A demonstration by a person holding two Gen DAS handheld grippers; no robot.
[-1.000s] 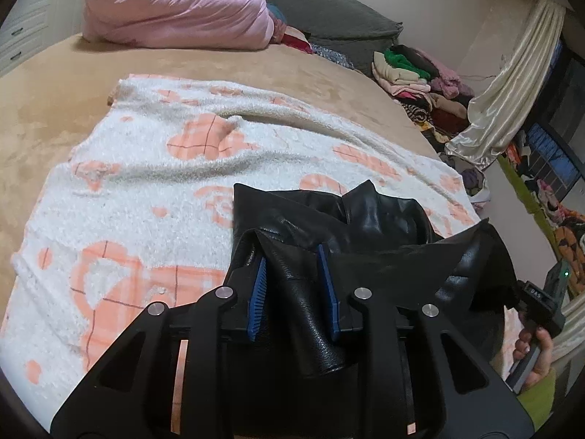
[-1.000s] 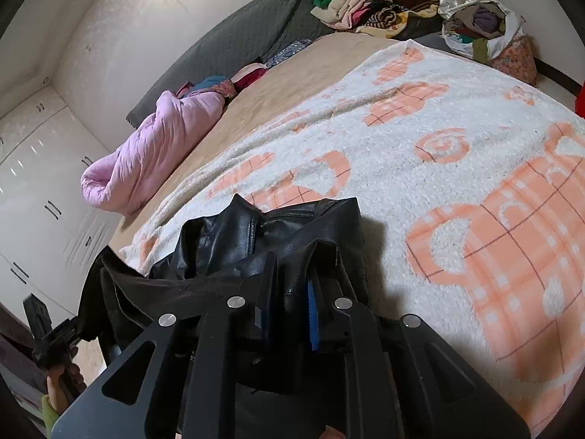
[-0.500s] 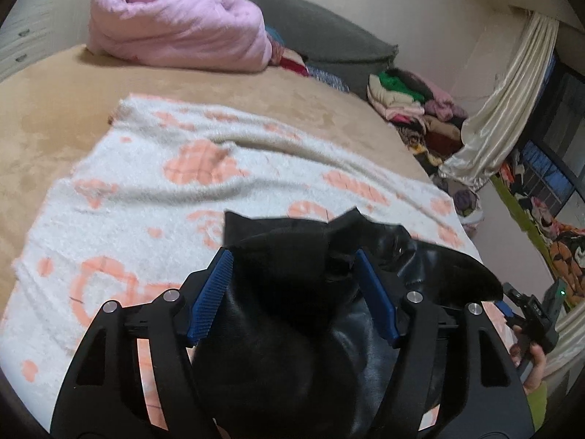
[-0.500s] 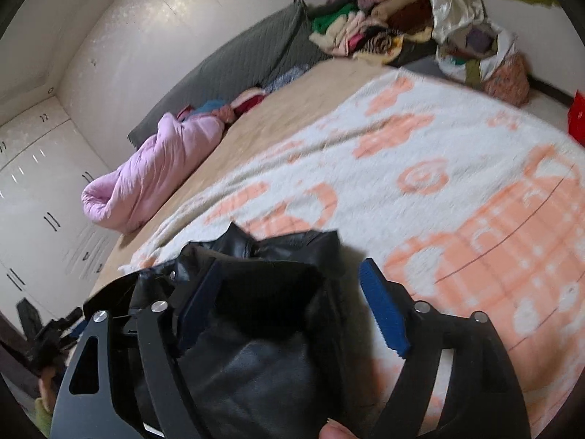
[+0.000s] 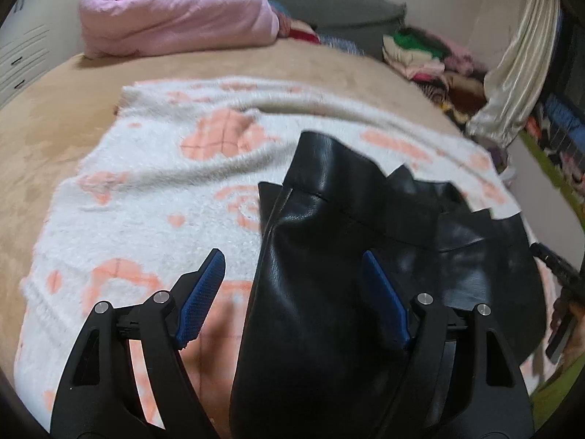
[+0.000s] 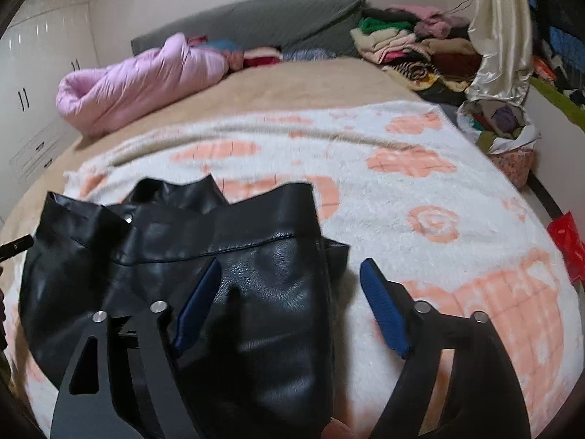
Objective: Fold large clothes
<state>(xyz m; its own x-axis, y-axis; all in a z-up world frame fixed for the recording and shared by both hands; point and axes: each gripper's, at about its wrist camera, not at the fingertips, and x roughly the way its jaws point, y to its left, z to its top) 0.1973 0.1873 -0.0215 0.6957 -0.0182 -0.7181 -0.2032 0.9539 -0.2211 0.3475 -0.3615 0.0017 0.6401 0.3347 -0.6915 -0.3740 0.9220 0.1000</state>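
Black leather jacket (image 5: 329, 292) lying bunched on the patterned blanket (image 5: 139, 197), probably heavy, slick and springy, best pinched at a seam or hem; left gripper (image 5: 292, 292) opening, right gripper (image 6: 289, 303) closing, neither pressing it.

Left gripper (image 5: 292, 285), right gripper (image 6: 289, 292): black skeletal fingers, blue textured pads (image 5: 199, 303), silver pivot screws (image 6: 159, 306) at 7 and 5 o'clock

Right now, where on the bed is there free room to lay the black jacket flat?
Free: white-and-peach blanket right of the black jacket, and tan bedcover beyond it. Crowded: pink quilt and clothes pile at the far end.
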